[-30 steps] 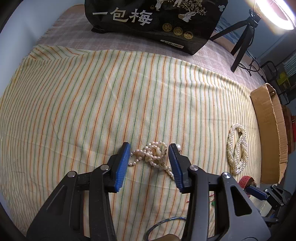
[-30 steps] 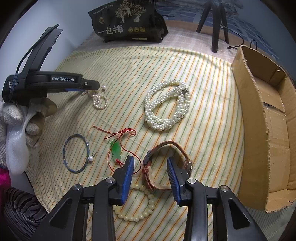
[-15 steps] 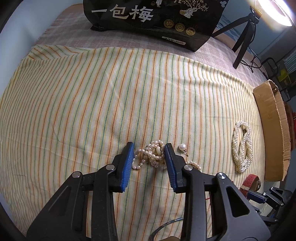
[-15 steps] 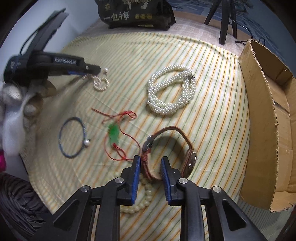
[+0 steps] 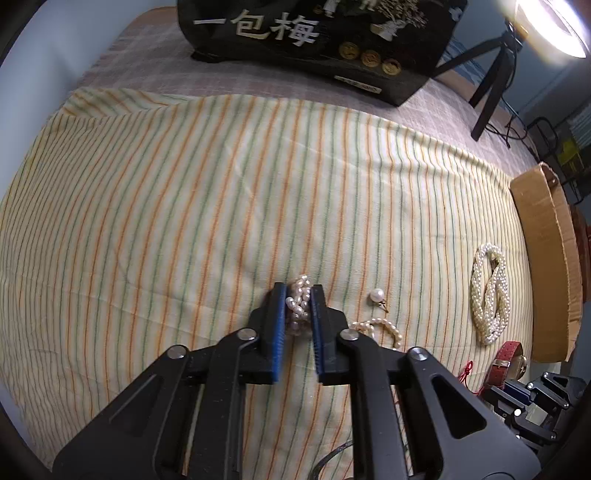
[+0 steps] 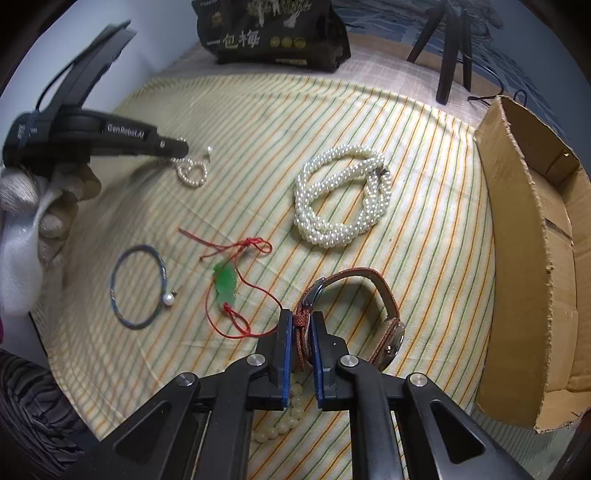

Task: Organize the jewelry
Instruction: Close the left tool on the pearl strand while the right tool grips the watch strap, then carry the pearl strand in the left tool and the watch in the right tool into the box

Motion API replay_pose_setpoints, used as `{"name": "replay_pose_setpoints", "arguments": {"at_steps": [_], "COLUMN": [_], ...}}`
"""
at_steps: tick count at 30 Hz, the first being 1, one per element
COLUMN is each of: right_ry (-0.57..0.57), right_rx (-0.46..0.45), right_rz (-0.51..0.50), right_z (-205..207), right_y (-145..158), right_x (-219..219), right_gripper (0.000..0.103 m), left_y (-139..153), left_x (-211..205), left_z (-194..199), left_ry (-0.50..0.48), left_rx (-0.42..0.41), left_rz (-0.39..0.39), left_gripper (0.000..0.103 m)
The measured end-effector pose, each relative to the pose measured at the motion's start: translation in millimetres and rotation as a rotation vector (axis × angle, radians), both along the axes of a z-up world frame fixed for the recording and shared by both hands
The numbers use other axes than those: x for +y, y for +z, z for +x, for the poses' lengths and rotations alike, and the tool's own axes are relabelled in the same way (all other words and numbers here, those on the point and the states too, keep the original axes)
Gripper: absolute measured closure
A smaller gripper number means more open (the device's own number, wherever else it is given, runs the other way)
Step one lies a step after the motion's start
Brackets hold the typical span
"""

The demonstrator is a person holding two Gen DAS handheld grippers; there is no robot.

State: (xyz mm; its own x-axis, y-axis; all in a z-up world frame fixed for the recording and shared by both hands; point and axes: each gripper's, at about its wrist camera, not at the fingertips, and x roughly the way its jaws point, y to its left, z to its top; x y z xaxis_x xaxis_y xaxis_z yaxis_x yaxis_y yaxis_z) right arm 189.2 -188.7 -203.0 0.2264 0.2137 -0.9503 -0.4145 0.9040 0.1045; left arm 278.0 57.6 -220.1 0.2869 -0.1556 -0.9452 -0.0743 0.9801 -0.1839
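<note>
My left gripper (image 5: pixel 298 306) is shut on a small pearl strand (image 5: pixel 298 301) lying on the striped cloth; the rest of the strand (image 6: pixel 192 173) trails to its right, with a loose pearl earring (image 5: pixel 377 295) beside it. My right gripper (image 6: pixel 302 328) is shut on the strap of a brown-red watch (image 6: pixel 384 314) near the cloth's front. A thick coiled pearl necklace (image 6: pixel 341 199) lies mid-cloth, also in the left wrist view (image 5: pixel 489 291). A green pendant on red cord (image 6: pixel 226 282), a blue bangle with a pearl (image 6: pixel 138 288) and a pale bead bracelet (image 6: pixel 284 421) lie near.
An open cardboard box (image 6: pixel 535 258) stands at the cloth's right edge. A black printed bag (image 5: pixel 314 40) sits at the back. Tripod legs (image 6: pixel 448 48) stand behind the cloth. A ring light (image 5: pixel 546 26) glares top right. The striped cloth (image 5: pixel 184 192) covers the table.
Both grippers have closed: the left on the small pearl strand, bunching it between the jaws, the right on the watch strap. The left gripper moved forward slightly.
</note>
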Motion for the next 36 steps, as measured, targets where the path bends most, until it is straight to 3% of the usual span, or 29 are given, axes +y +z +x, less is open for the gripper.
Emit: {"name": "replay_pose_setpoints", "arguments": {"at_steps": [6, 19, 29, 36], "right_ry": [-0.021, -0.038, -0.082, -0.140], "right_rx": [-0.019, -0.113, -0.181, -0.226], "right_rz": [0.042, 0.085, 0.105, 0.103], "right_z": [-2.5, -21.7, -23.0, -24.0], "right_y": [15.1, 50.0, 82.3, 99.8], "right_x": [-7.4, -18.2, -40.6, -71.6], "right_gripper": [0.097, 0.097, 0.097, 0.097], "left_y": [10.7, 74.8, 126.5, 149.2], "left_x": [7.6, 18.9, -1.6, -33.4], "left_z": [-6.5, -36.7, -45.2, -45.2], "left_ry": [0.011, 0.023, 0.023, -0.036], "left_rx": [-0.017, -0.142, -0.257, -0.308], "left_rz": [-0.010, -0.125, -0.197, -0.207], "left_gripper": [0.094, 0.094, 0.094, 0.094]}}
